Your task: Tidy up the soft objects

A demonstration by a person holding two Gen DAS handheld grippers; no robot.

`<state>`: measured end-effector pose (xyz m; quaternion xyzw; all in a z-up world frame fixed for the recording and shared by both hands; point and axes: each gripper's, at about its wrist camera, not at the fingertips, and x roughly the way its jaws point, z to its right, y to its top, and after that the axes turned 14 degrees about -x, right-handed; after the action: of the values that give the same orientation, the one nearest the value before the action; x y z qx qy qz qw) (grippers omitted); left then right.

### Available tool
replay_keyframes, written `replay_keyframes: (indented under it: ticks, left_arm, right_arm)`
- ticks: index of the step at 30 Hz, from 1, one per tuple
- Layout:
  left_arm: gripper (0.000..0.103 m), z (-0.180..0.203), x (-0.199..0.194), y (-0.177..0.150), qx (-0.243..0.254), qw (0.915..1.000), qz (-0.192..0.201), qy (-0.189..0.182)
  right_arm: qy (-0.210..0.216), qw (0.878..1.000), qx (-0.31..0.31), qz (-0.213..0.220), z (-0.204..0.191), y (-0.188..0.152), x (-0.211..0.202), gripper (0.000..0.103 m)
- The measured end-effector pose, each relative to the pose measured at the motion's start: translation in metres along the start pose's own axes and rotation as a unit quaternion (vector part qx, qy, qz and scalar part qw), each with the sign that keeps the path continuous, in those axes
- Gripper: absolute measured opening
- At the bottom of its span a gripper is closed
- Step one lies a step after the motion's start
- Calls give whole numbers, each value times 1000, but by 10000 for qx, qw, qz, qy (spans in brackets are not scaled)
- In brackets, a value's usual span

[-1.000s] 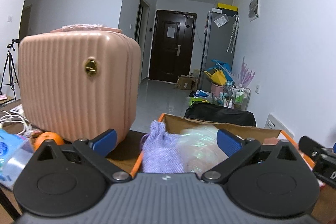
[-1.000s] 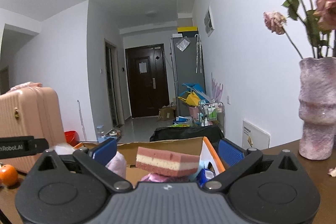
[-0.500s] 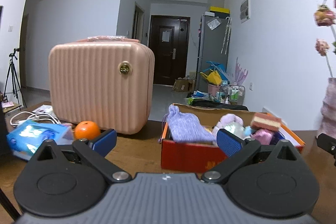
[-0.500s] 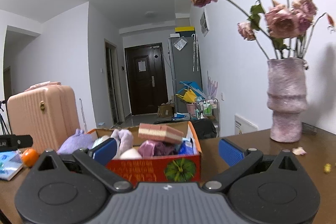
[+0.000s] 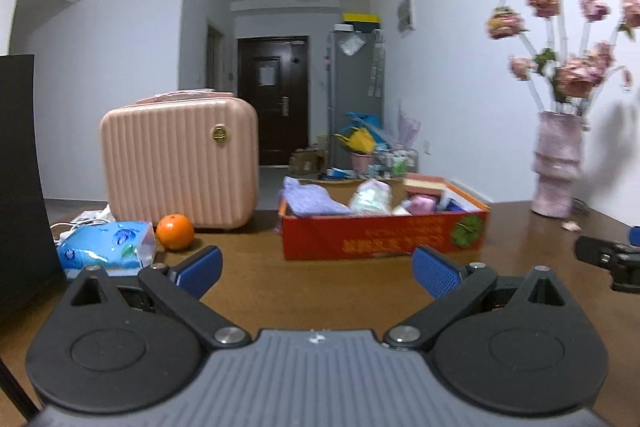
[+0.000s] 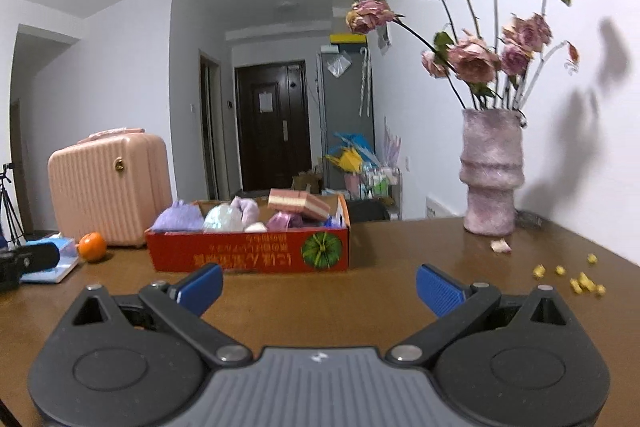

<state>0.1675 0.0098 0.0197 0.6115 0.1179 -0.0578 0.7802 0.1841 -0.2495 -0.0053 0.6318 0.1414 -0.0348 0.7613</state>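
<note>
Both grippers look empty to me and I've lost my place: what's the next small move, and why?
Probably nothing more to grab: hold both clear. The left gripper and right gripper have jaws spread wide and empty over bare table, short of the red box, where the purple pouch and striped sponge already lie.

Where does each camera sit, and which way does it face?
Left wrist: on the left hand-held gripper, low over the table, facing the red box and pink case; its open fingers show.
Right wrist: on the right hand-held gripper, facing the box and vase; open fingers show.
Shared: box, case, orange, vase.
</note>
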Motion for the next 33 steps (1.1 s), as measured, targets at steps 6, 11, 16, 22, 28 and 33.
replay_keyframes:
  ticks: [6,11,16,22,28,33]
  left_arm:
    - [103,0,-61,-13,121,9994,-30,-329]
    - [103,-4,-102,-28,95,9990,2,-440]
    - [103,-12,-124,-41,-50,9989,-111,-460]
    - [103,-13,-133,-45,-57,9989,-142,-443]
    - [103,-13,-140,-46,-40,9987,-87,-509]
    - [103,-13,-144,-46,-33,9986,-49,-518]
  right_arm:
    - [65,9999,84,-68,-1,-9,-59,103]
    - [76,10000,26,-56,-7,-15,-102,103]
    - [203,9997,-82,47,-19,-18,-133,103]
    - [346,9990,-239,118,-35,-21,-152,103]
    - [371,9987,-261,235,-39,-18,-162,103]
    - [359,9985,-279,301,-39,-16,-166,103]
